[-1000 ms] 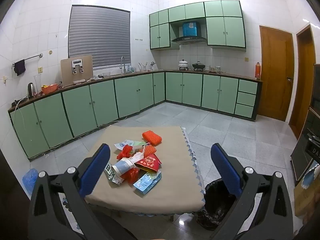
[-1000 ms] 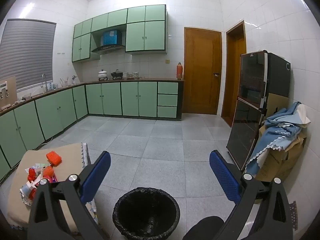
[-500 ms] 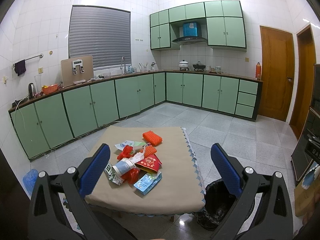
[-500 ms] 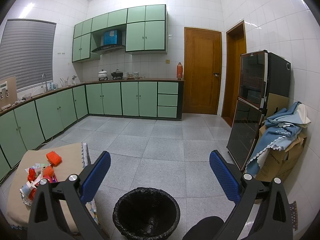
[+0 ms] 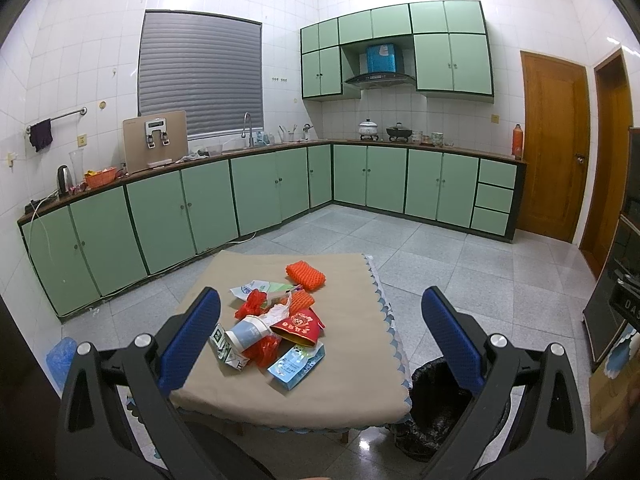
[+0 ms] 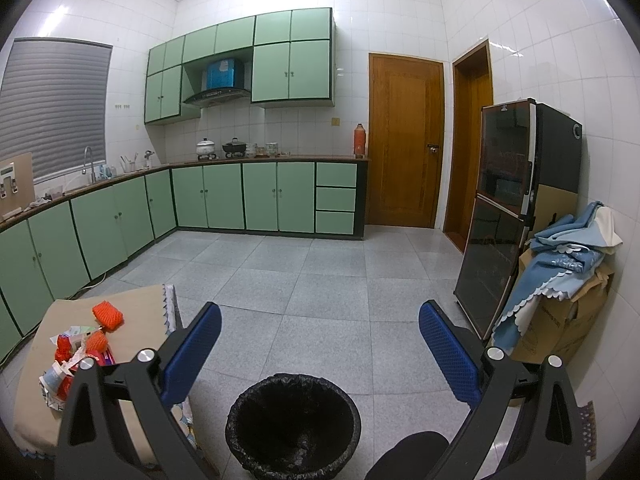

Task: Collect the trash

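Observation:
A heap of trash (image 5: 276, 328) lies on a low table (image 5: 360, 376) under a beige cloth: a paper cup (image 5: 248, 330), a red packet (image 5: 302, 326), a blue wrapper (image 5: 296, 362), orange foam nets (image 5: 306, 274) and red plastic scraps. My left gripper (image 5: 320, 312) hovers open above and in front of the heap, holding nothing. A black-lined bin (image 6: 294, 420) stands on the floor right of the table. My right gripper (image 6: 320, 328) hangs open over the bin, empty. The same trash (image 6: 80, 344) shows at the left of the right wrist view.
Green cabinets (image 5: 256, 196) run along the left and far walls. A dark fridge (image 6: 516, 216) and a cardboard box with blue cloth (image 6: 560, 280) stand at the right. Grey tiled floor (image 6: 320, 272) spreads beyond the bin. A blue bag (image 5: 60, 356) lies on the floor at left.

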Demonstrator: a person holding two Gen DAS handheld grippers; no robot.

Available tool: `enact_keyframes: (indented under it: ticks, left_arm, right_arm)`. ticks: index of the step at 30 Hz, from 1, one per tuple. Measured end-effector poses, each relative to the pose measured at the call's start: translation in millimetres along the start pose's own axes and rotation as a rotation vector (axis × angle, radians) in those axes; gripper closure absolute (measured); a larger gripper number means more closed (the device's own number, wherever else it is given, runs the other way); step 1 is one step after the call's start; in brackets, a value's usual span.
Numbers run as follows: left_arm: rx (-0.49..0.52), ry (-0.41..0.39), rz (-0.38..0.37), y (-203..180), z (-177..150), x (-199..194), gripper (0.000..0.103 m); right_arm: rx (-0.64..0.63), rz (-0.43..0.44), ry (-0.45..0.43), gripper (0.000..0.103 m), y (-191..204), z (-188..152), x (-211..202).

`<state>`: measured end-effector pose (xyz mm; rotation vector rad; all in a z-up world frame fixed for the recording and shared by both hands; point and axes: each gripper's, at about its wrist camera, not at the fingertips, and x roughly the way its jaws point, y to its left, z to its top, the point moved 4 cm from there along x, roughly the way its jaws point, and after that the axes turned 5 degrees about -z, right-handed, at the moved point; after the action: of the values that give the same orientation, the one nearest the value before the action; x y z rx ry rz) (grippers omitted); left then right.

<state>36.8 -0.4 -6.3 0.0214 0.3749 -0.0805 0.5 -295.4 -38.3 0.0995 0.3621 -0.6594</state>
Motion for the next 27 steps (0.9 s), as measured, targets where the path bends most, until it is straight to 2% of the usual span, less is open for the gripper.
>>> enact_keyframes:
  ticks: [27]
  left_arm:
    - [0.003,0.004,0.002,-0.2,-4.8,3.2,0.005]
  right_arm:
    - [0.004,0.005,0.013,0.006,-1.3,-3.1,4.8]
